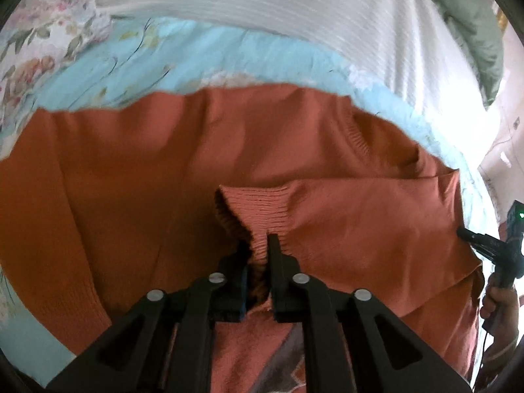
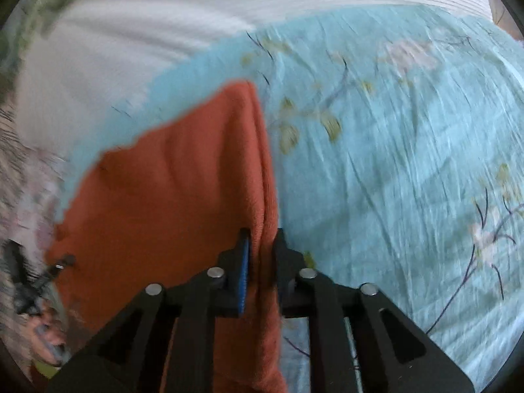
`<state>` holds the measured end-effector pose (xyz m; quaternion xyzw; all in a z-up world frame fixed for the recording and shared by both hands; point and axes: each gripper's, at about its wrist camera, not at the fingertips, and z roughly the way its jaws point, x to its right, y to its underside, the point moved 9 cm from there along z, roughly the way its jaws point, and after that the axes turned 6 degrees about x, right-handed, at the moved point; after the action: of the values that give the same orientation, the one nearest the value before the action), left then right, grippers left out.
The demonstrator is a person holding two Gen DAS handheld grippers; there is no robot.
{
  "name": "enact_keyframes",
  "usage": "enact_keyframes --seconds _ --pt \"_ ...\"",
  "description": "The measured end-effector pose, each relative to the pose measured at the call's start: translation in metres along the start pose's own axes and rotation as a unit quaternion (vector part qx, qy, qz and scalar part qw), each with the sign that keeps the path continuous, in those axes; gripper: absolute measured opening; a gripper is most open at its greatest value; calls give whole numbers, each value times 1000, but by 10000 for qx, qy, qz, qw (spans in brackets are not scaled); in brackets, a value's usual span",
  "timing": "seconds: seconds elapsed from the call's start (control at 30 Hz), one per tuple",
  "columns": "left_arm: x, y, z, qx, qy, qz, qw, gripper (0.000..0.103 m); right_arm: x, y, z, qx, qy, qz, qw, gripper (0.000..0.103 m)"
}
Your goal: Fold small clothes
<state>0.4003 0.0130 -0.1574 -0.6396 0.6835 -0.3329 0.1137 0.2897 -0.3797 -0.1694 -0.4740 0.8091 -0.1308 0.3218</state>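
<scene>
A rust-orange knit sweater [image 1: 163, 170] lies spread on a light blue floral bedsheet [image 1: 203, 55]. My left gripper [image 1: 258, 249] is shut on the ribbed cuff of a sleeve [image 1: 262, 206], which is folded in over the sweater's body. My right gripper [image 2: 262, 239] is shut on the sweater's side edge [image 2: 265, 196], with the sweater [image 2: 170, 190] to its left and bare sheet [image 2: 393, 163] to its right. The right gripper also shows at the right edge of the left wrist view [image 1: 465, 234], at the sweater's side. The left gripper shows at the far left of the right wrist view [image 2: 67, 259].
A white ribbed cloth [image 1: 294, 6] lies beyond the sweater at the far side of the bed, and shows in the right wrist view [image 2: 131, 32]. A green pillow or cloth [image 1: 471, 32] sits at the far right. A bright wall [image 1: 504, 137] lies beyond the bed's right edge.
</scene>
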Motion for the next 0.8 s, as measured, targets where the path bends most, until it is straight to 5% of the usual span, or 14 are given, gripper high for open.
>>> enact_keyframes --seconds 0.03,0.1,0.13,0.23,0.37,0.6,0.67,0.8 --pt "-5 2 -5 27 -11 -49 10000 22 -1 2 -4 53 49 -30 10000 26" --pt "-18 6 -20 124 -100 -154 9998 21 -4 4 -22 205 134 24 9997 69" --pt "-27 9 -31 188 -149 -224 9995 22 -8 6 -31 352 50 72 9993 75" --pt "-47 18 -60 324 -140 -446 9984 30 -36 17 -67 785 -579 28 9952 76" --pt "-73 32 -90 398 -449 -465 9971 38 -74 48 -88 632 -1396 -34 9882 76" --pt "-64 31 -87 368 -464 -36 9982 57 -123 98 -95 246 -1856 -276 9819 76" --pt "-68 29 -72 238 -743 85 9969 57 -132 104 -94 168 -1870 -293 9818 76" --pt "-85 31 -62 39 -896 -54 9960 31 -142 109 -93 87 -1875 -351 9816 76"
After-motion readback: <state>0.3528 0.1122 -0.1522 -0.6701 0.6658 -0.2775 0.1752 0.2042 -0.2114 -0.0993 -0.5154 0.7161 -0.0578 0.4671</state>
